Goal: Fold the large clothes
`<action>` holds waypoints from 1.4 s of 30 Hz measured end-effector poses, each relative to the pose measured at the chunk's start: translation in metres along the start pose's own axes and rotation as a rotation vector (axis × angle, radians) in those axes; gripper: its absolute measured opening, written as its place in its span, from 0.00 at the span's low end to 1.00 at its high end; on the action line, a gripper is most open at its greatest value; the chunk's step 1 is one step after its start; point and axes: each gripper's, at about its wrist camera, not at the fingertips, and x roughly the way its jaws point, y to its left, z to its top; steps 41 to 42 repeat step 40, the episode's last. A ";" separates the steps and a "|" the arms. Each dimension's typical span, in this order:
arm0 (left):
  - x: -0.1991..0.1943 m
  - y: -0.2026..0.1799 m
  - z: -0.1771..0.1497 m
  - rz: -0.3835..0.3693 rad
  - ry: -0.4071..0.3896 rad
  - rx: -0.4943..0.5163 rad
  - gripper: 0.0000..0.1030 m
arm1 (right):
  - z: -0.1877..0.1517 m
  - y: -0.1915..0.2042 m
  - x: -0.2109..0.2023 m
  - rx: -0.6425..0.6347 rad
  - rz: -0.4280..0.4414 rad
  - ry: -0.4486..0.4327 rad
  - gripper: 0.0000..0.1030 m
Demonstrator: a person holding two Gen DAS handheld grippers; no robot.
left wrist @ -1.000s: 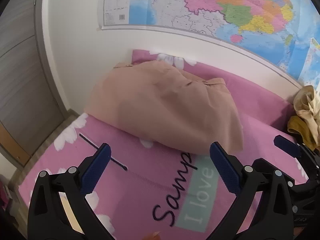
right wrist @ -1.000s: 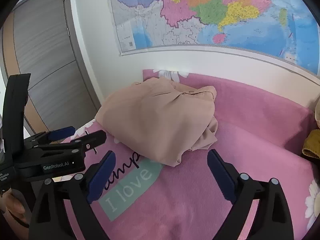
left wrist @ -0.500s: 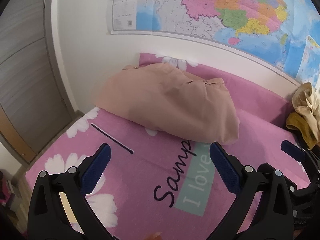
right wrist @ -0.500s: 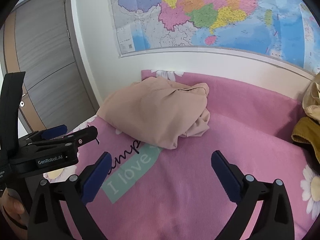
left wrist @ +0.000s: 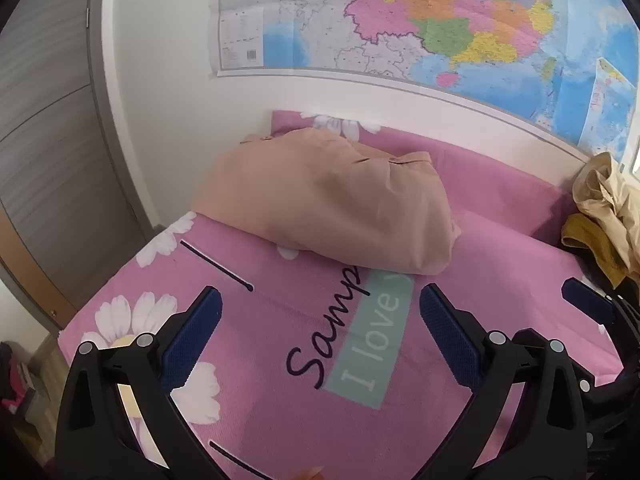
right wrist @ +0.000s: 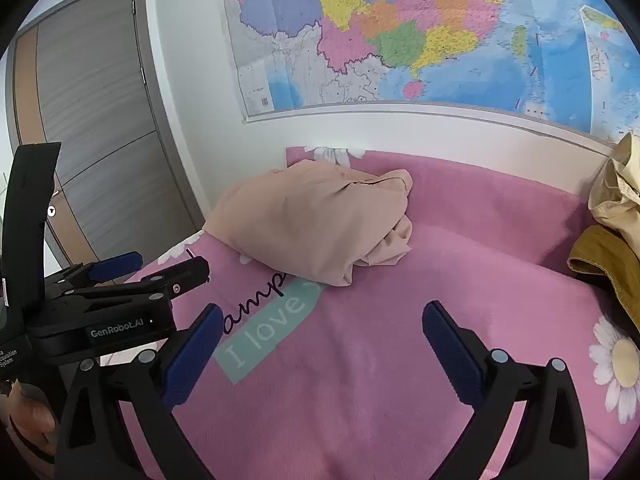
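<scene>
The beige garment [left wrist: 332,200] sits folded into a compact bundle on the bed [left wrist: 280,360], straight ahead of both my claws and well beyond the tips, up near the far edge by the wall. From the right wrist view its right end [right wrist: 390,240] looks loose & crumpled, layers bunching out, so the fold isn't esp. tidy on that side; top face is fairly smooth. I'd judge this piece basically done, maybe a quick tuck left.

My left claw [left wrist: 318,328] hangs over the pink cover w/ fingers wide apart, nothing between them. Right claw [right wrist: 322,340] same: spread open, empty, above bare cover. Neither touches the cloth.

Off to the right of both claws, a heap of pale yellow & mustard clothes [left wrist: 600,216] lies unfolded at the bed's edge. My guess: that's what's left, so the task overall is only partway. A map [left wrist: 440,20] hangs on the wall behind the bundle; a grey door [right wrist: 92,120] is far left.
</scene>
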 end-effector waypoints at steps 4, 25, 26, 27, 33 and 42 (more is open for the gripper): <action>-0.004 -0.001 -0.002 0.011 -0.008 0.002 0.95 | -0.002 -0.001 -0.004 0.006 0.002 -0.003 0.94; -0.020 -0.006 -0.014 -0.011 -0.010 -0.007 0.95 | -0.009 0.002 -0.026 0.004 -0.003 -0.022 0.94; -0.022 -0.007 -0.014 -0.014 -0.017 -0.006 0.95 | -0.009 0.002 -0.026 0.003 -0.003 -0.021 0.94; -0.023 -0.007 -0.014 -0.014 -0.024 -0.005 0.95 | -0.010 0.002 -0.027 0.003 -0.004 -0.021 0.94; -0.029 -0.016 -0.017 -0.014 -0.034 0.024 0.95 | -0.013 -0.002 -0.034 0.018 -0.011 -0.028 0.94; -0.027 -0.026 -0.021 -0.060 -0.007 0.031 0.95 | -0.023 -0.012 -0.048 0.043 -0.043 -0.029 0.94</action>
